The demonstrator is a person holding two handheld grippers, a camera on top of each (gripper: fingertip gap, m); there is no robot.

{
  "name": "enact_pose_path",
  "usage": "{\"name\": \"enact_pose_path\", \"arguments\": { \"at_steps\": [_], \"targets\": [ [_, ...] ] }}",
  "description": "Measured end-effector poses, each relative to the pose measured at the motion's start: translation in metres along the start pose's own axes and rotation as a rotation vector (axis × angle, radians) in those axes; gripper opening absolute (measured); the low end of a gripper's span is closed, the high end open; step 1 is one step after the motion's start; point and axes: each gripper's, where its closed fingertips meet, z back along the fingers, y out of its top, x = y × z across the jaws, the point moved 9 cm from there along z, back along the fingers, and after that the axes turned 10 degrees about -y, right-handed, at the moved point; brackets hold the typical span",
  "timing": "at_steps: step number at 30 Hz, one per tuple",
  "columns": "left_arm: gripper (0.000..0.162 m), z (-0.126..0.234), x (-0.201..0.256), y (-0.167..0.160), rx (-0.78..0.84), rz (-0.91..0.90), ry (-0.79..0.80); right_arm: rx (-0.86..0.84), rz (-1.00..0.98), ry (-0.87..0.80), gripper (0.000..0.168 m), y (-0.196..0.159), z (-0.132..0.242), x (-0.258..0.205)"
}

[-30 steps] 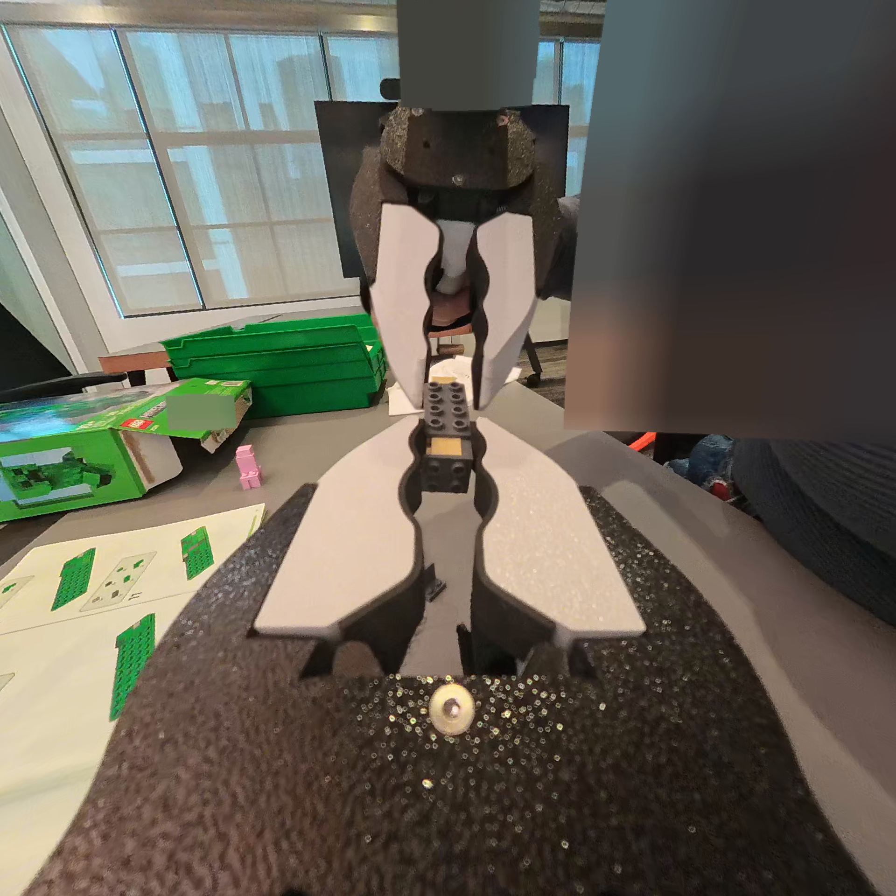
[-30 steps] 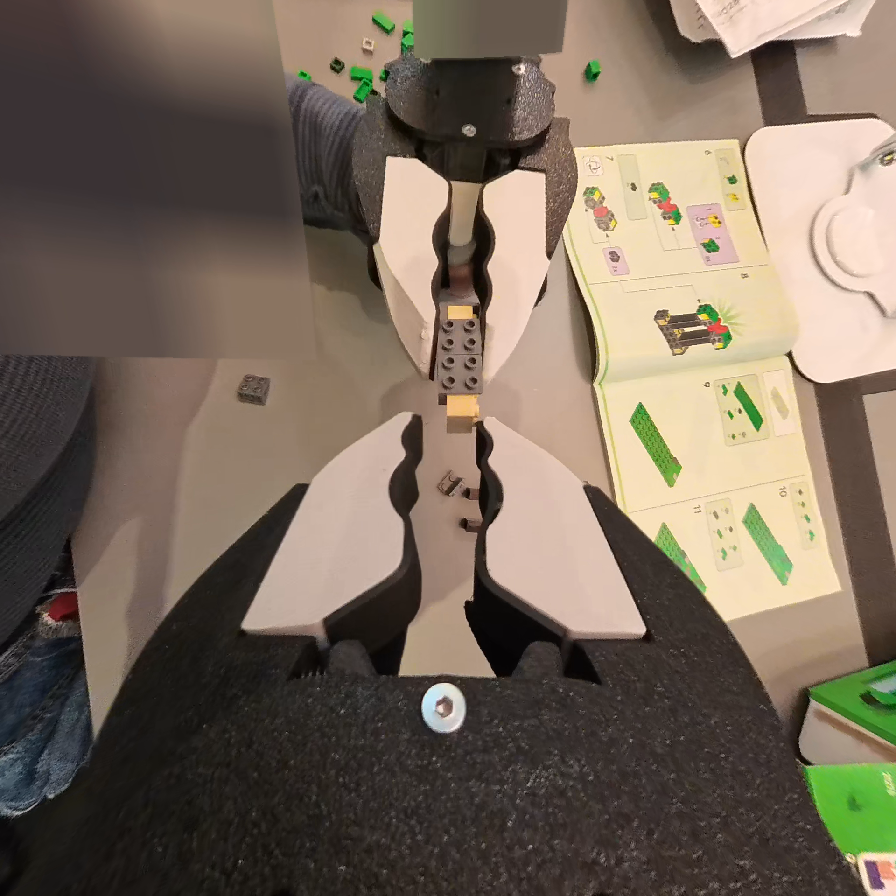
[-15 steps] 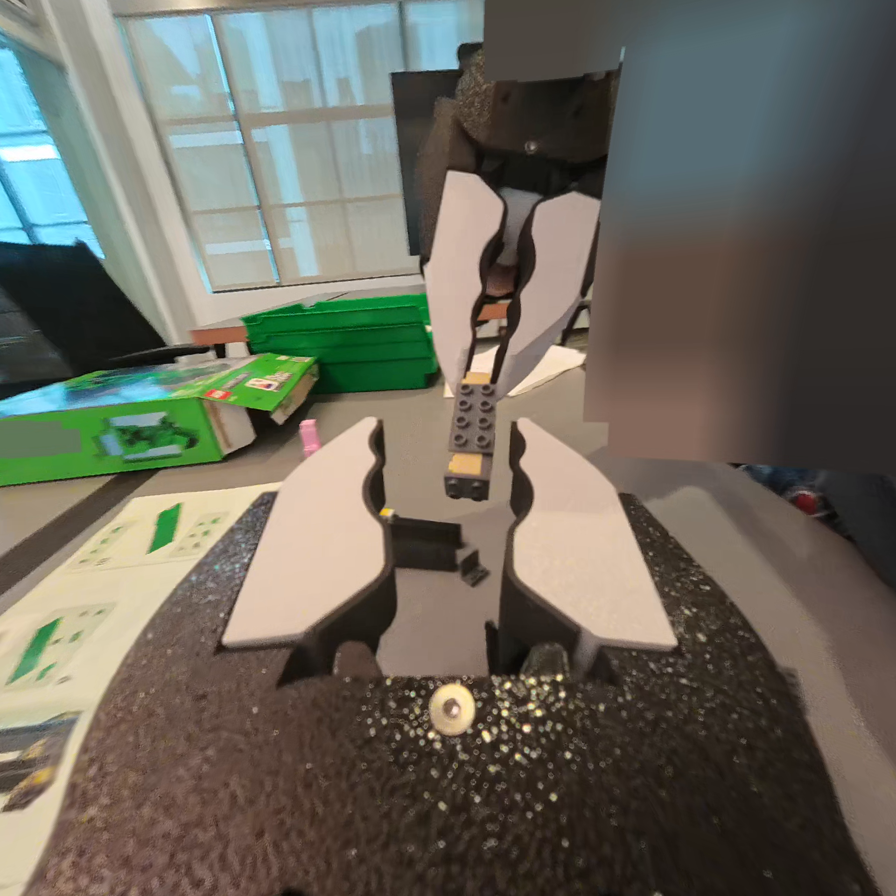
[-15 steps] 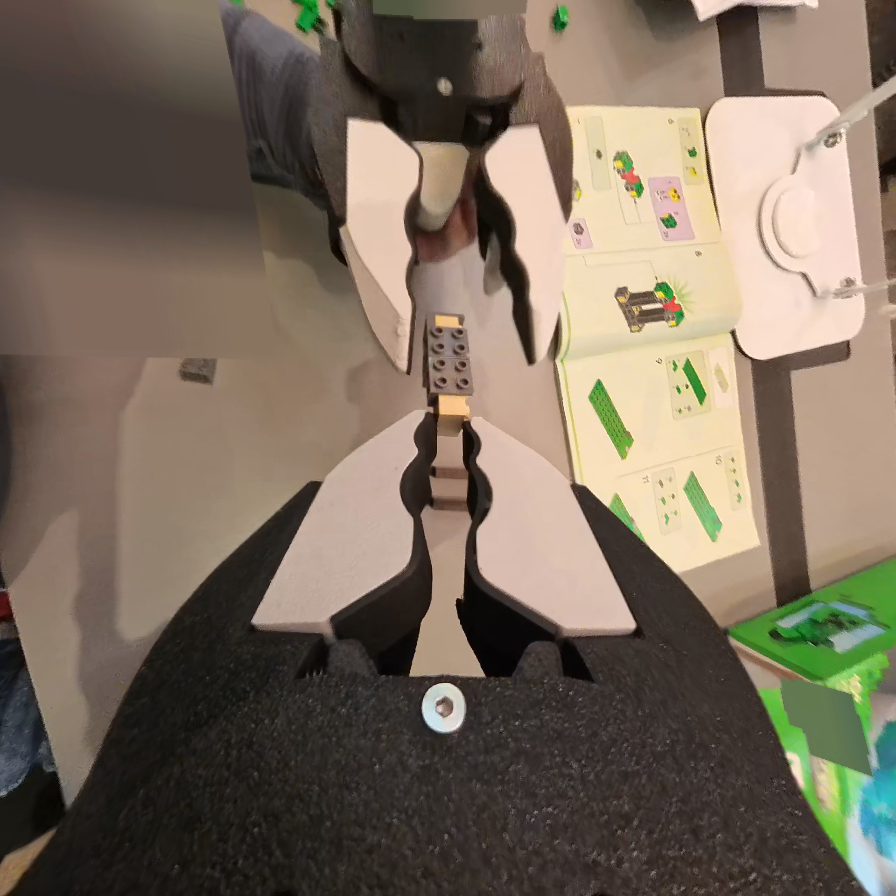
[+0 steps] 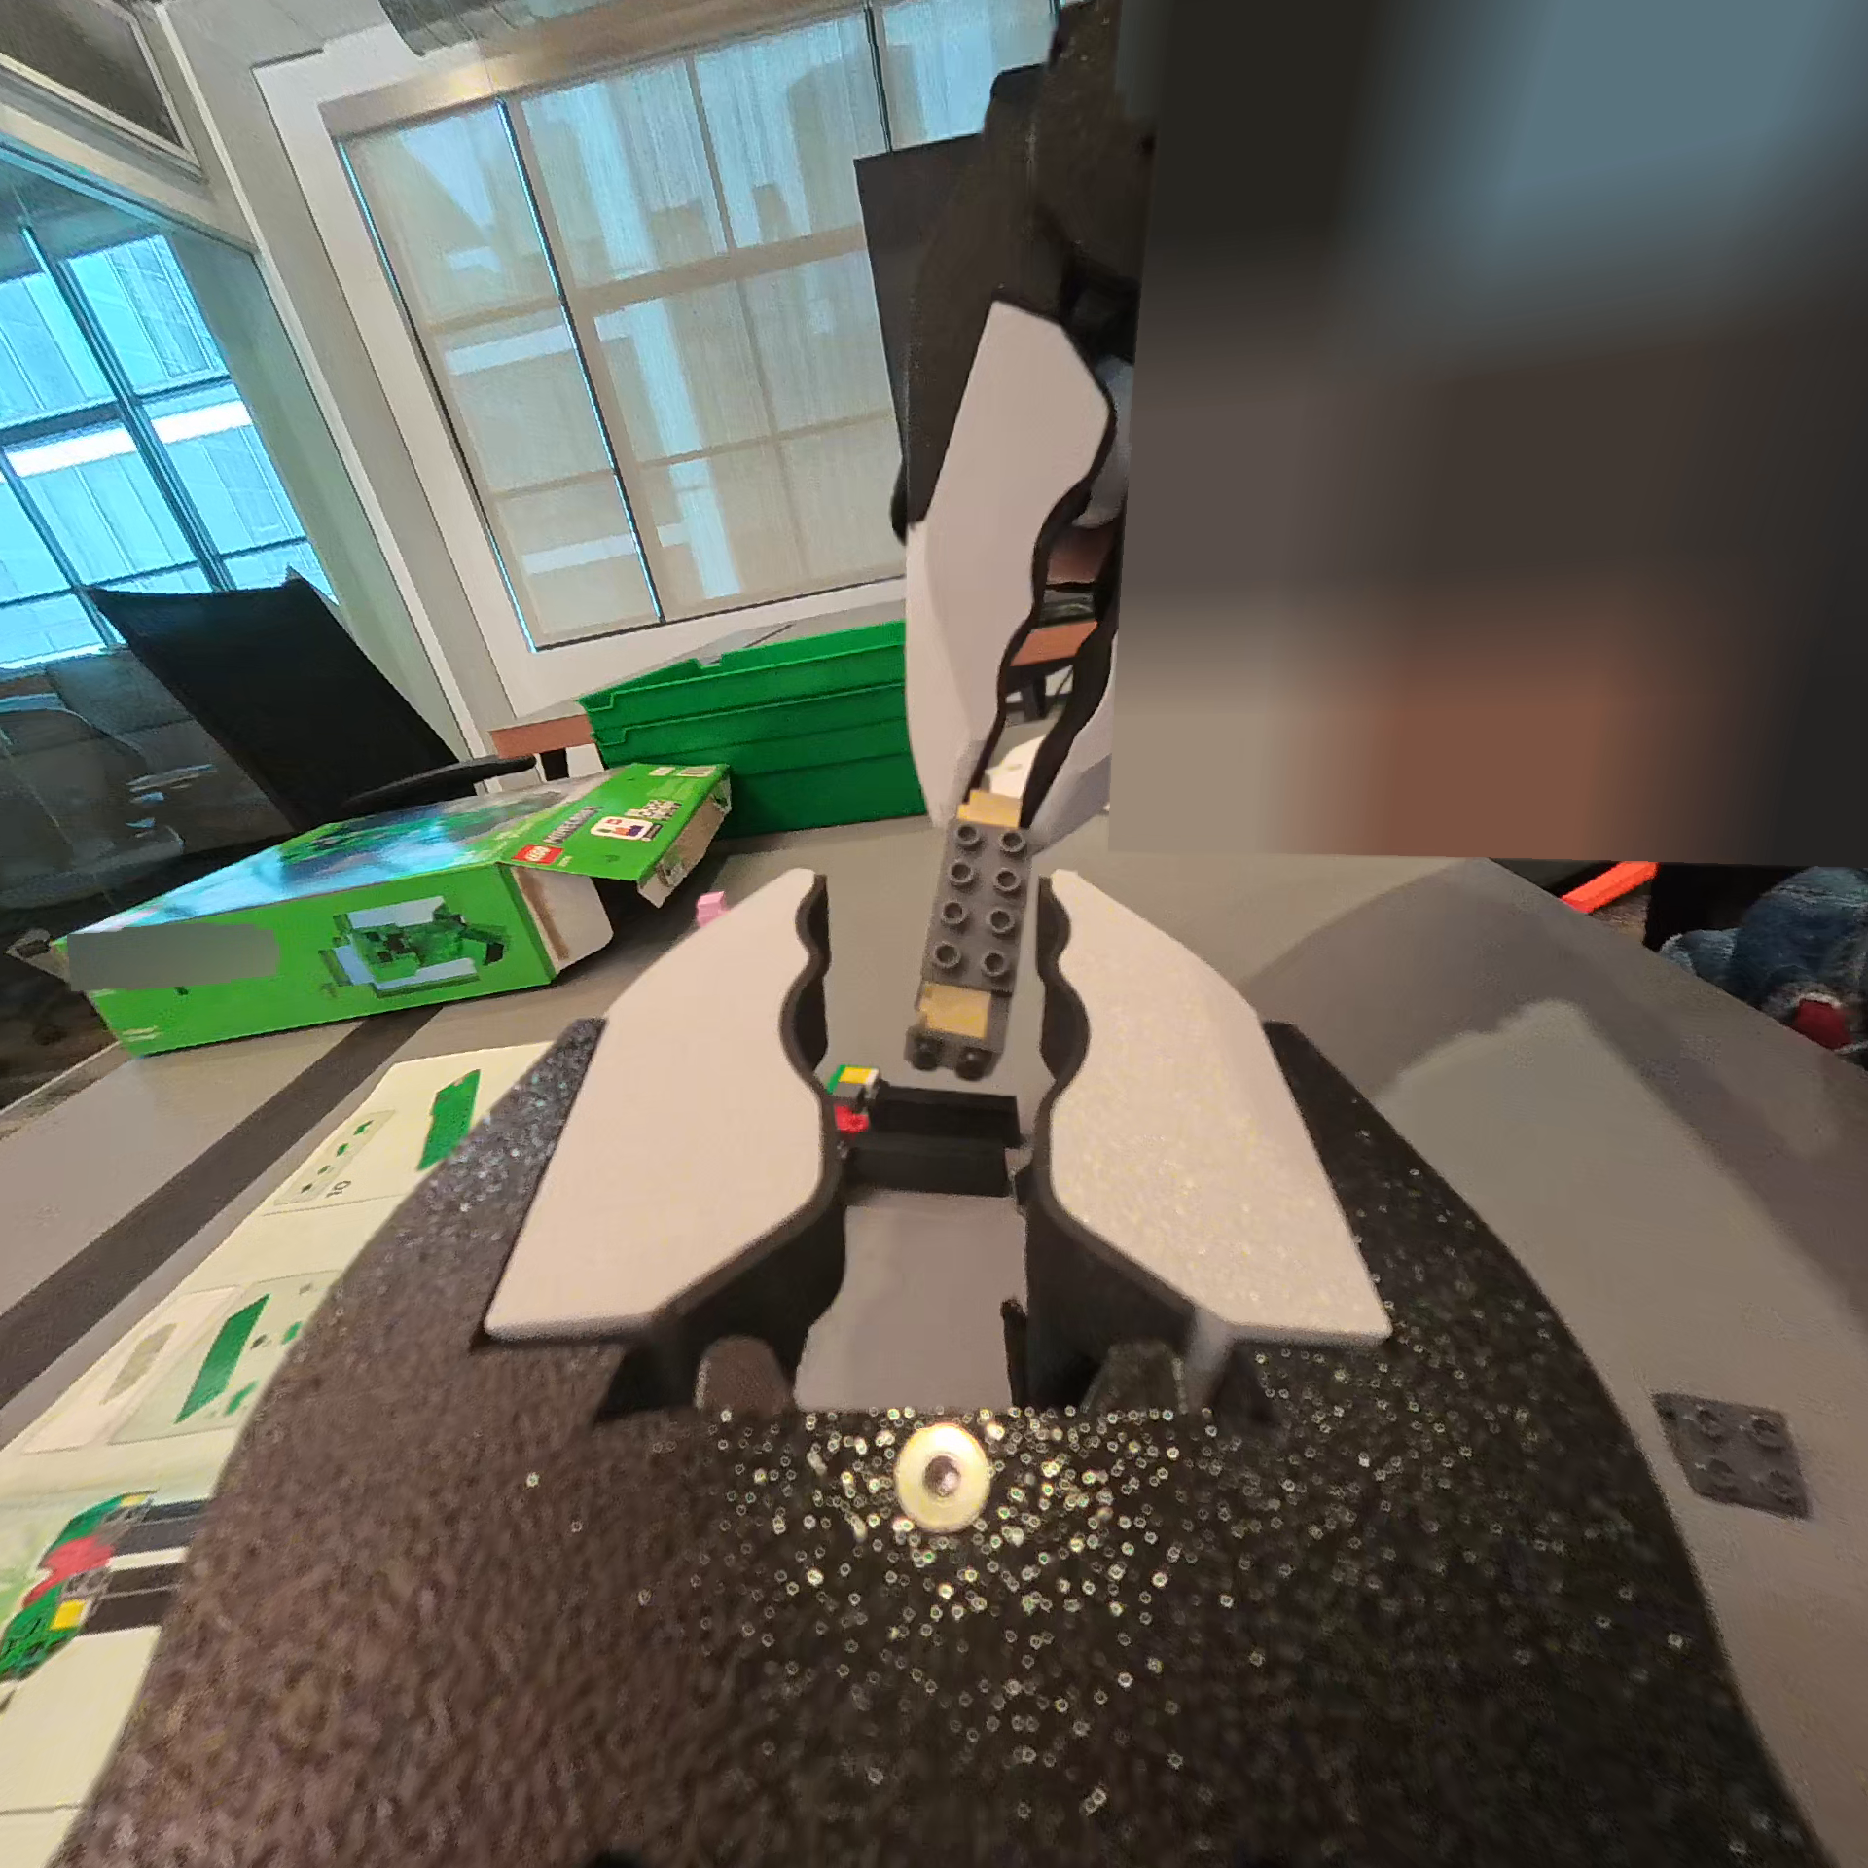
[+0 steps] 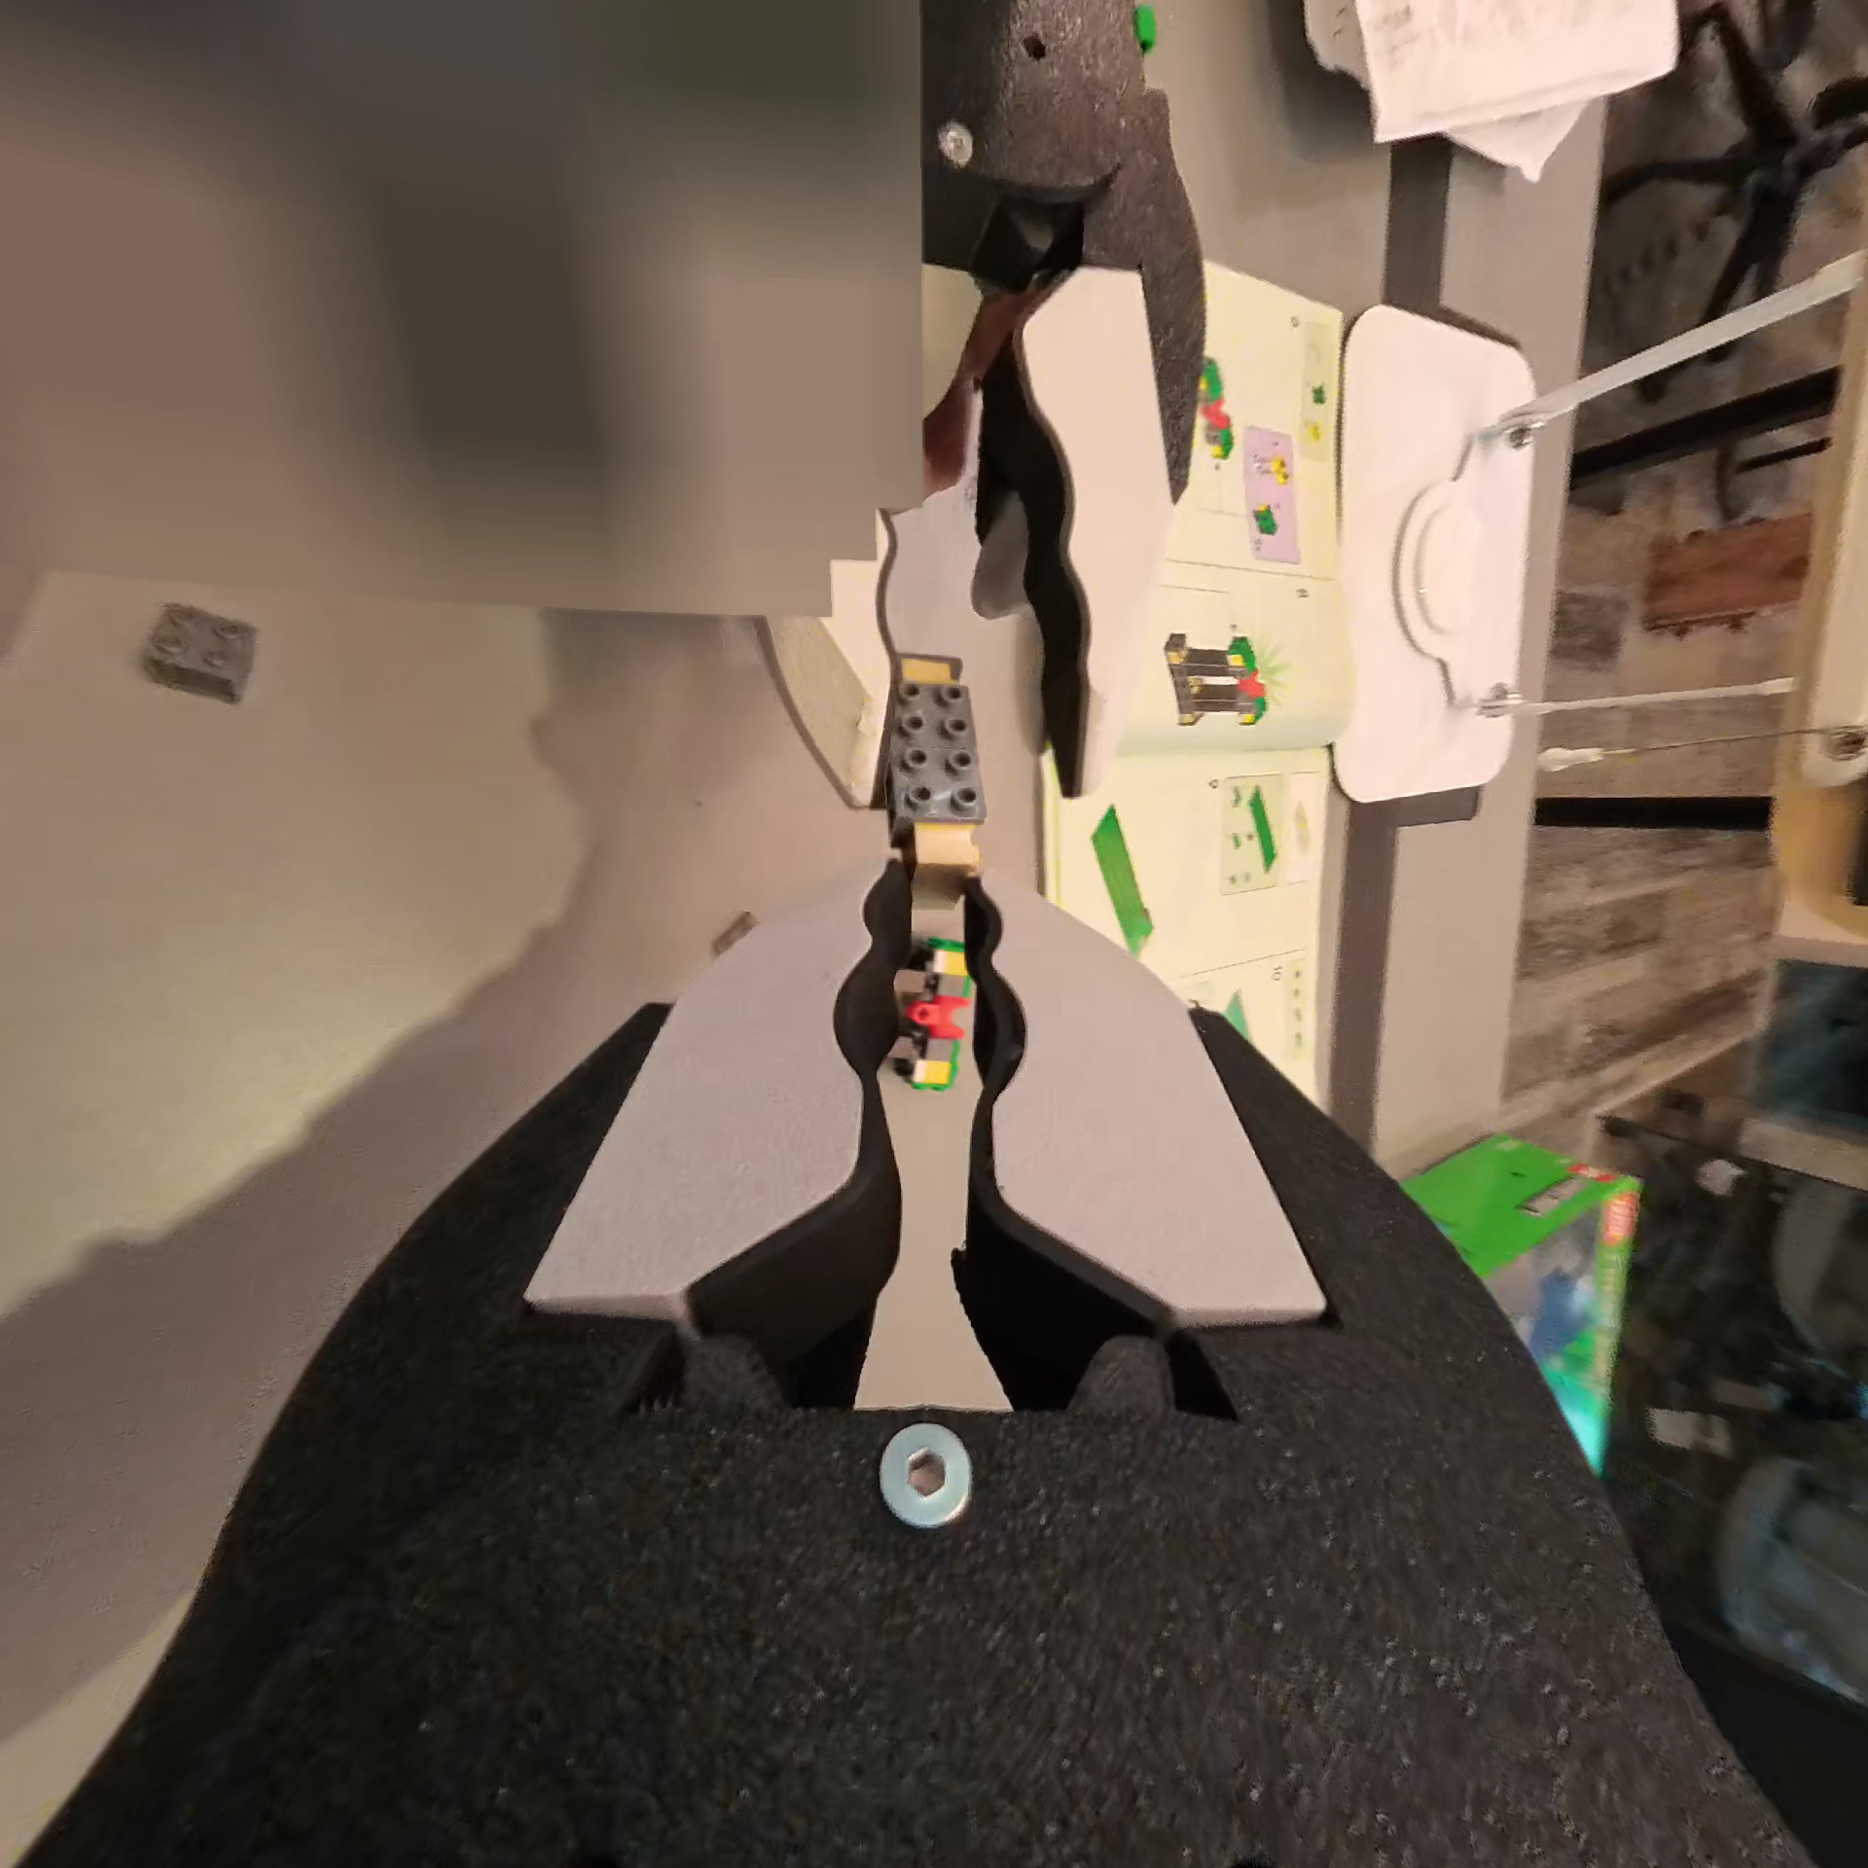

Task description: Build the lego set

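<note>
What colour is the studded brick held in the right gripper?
Dark grey studded brick, with tan pieces at both ends; clearest in the left wrist view.

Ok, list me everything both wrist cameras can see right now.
Dark grey studded brick strip with tan ends: one, held in the air.
Small black build with green, yellow and red bits: one, on the grey table beneath the strip.
Dark grey square plate: one, loose on the table.
Green cardboard box: one, lying on the table, flap open.
Pink piece: one, small, beside the box.
Green plastic bins: a stack, behind the box.
Pale green instruction booklet: one, open on the table.
White stand base: one, beyond the booklet.
White papers: a few, farther off.
Left gripper: jaws open either side of the strip.
Right gripper: jaws shut on the strip's tan end.
</note>
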Motion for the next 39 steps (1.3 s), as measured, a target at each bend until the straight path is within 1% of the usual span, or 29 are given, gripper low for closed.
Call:
{"name": "enact_pose_path", "arguments": {
  "at_steps": [2, 4, 6, 8, 12, 15, 17, 20, 22, 24, 26, 28, 30, 32, 34, 36, 39],
  "targets": [
    [0.041, 0.001, -0.001, 0.001, 0.008, -0.006, 0.015, -0.011, 0.066, -0.068, 0.010, -0.001, 0.000, 0.000],
    [0.044, 0.002, -0.002, 0.001, 0.026, 0.012, 0.024, -0.013, 0.159, -0.171, 0.010, -0.001, 0.001, -0.001],
    [0.047, 0.003, -0.005, 0.000, 0.057, 0.074, 0.029, -0.015, 0.284, -0.308, 0.010, -0.003, 0.002, -0.002],
    [0.051, 0.005, -0.010, -0.001, 0.097, 0.153, 0.030, -0.016, 0.382, -0.400, 0.010, -0.004, 0.002, -0.005],
    [0.055, 0.009, -0.016, -0.002, 0.175, 0.297, -0.015, 0.050, 0.497, -0.500, 0.010, -0.003, 0.004, -0.009],
    [0.045, 0.010, -0.015, -0.001, 0.226, 0.349, -0.113, 0.112, 0.563, -0.542, 0.010, -0.002, 0.009, -0.012],
    [0.038, 0.010, -0.013, 0.001, 0.271, 0.351, -0.179, 0.161, 0.605, -0.555, 0.010, -0.001, 0.012, -0.014],
    [0.031, 0.012, -0.011, 0.003, 0.289, 0.336, -0.227, 0.198, 0.647, -0.563, 0.010, 0.000, 0.015, -0.017],
    [0.031, 0.013, -0.010, 0.004, 0.284, 0.325, -0.232, 0.206, 0.645, -0.564, 0.010, 0.000, 0.016, -0.018],
    [0.040, 0.013, -0.010, 0.005, 0.287, 0.300, -0.201, 0.203, 0.617, -0.554, 0.010, 0.000, 0.016, -0.017],
    [0.047, 0.014, -0.009, 0.006, 0.267, 0.246, -0.153, 0.218, 0.530, -0.521, 0.010, -0.001, 0.017, -0.014],
    [0.053, 0.015, -0.009, 0.008, 0.245, 0.175, -0.079, 0.237, 0.335, -0.441, 0.010, -0.002, 0.017, -0.006],
    [0.054, 0.016, -0.008, 0.009, 0.240, 0.143, -0.041, 0.284, 0.031, -0.302, 0.010, -0.006, 0.015, 0.005],
    [0.053, 0.016, -0.009, 0.010, 0.266, 0.155, -0.035, 0.342, -0.281, -0.146, 0.010, -0.012, 0.010, 0.014],
    [0.047, 0.017, -0.010, 0.011, 0.307, 0.181, -0.031, 0.401, -0.522, -0.026, 0.010, -0.019, 0.004, 0.018],
    [0.042, 0.019, -0.012, 0.011, 0.349, 0.191, -0.002, 0.446, -0.681, 0.043, 0.010, -0.025, -0.002, 0.018],
    [0.037, 0.024, -0.015, 0.011, 0.406, 0.210, 0.040, 0.492, -0.815, 0.082, 0.009, -0.029, -0.007, 0.017]
  ]
}}
